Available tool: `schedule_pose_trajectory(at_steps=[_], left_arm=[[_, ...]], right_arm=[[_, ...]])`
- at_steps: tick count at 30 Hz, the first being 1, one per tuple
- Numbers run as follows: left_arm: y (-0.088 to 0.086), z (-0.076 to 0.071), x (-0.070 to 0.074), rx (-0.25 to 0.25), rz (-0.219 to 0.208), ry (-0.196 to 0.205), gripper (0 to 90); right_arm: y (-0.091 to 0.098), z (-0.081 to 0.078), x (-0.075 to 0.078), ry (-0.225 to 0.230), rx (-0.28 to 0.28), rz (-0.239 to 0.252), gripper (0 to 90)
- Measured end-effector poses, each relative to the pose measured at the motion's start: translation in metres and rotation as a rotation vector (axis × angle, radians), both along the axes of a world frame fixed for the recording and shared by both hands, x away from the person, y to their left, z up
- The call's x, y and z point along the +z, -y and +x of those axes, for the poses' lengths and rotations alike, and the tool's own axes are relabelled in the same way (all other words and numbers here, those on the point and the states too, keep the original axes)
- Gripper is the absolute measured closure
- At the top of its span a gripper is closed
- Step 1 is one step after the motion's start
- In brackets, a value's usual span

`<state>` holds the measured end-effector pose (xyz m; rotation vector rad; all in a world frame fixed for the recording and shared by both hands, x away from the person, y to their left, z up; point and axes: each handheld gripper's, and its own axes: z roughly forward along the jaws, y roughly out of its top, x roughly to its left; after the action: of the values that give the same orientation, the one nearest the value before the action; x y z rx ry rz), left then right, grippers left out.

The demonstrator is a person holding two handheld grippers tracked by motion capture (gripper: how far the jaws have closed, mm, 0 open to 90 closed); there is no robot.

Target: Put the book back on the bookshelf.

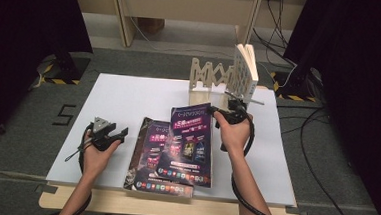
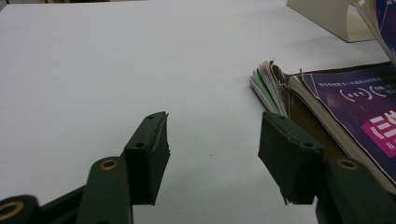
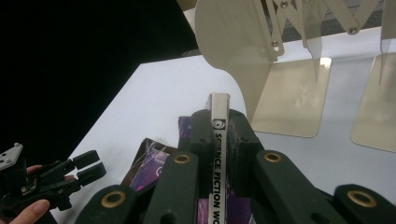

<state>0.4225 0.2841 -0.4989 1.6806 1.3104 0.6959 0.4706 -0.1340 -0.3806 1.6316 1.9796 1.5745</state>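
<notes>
At frame centre, the right gripper (image 1: 227,111) clamps a purple paperback magazine (image 1: 190,142) by its spine, probably for shelving; the left gripper (image 2: 212,154) gapes empty.

The left half of the white table (image 1: 124,96) lies bare, so a gripper can pass freely there. The middle is taken by a flat magazine (image 1: 150,157) and a raised one (image 1: 189,140) leaning over it. Behind stands a folding book rack (image 1: 213,79), with an upright book (image 1: 246,71) at its right end; the slots left of it seem open, though the view is small.
</notes>
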Motion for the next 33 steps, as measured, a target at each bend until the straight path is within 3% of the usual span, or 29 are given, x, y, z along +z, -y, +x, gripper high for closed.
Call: schedule_pose_trajectory(at_steps=[19, 33], left_arm=[[0.001, 0.0, 0.0, -0.004, 0.016, 0.003, 41.8], [0.002, -0.001, 0.0, -0.005, 0.018, 0.007, 41.7]], right_arm=[[0.013, -0.002, 0.014, 0.05, -0.037, -0.04, 83.6], [0.022, -0.004, 0.025, 0.086, -0.067, -0.036, 83.6]])
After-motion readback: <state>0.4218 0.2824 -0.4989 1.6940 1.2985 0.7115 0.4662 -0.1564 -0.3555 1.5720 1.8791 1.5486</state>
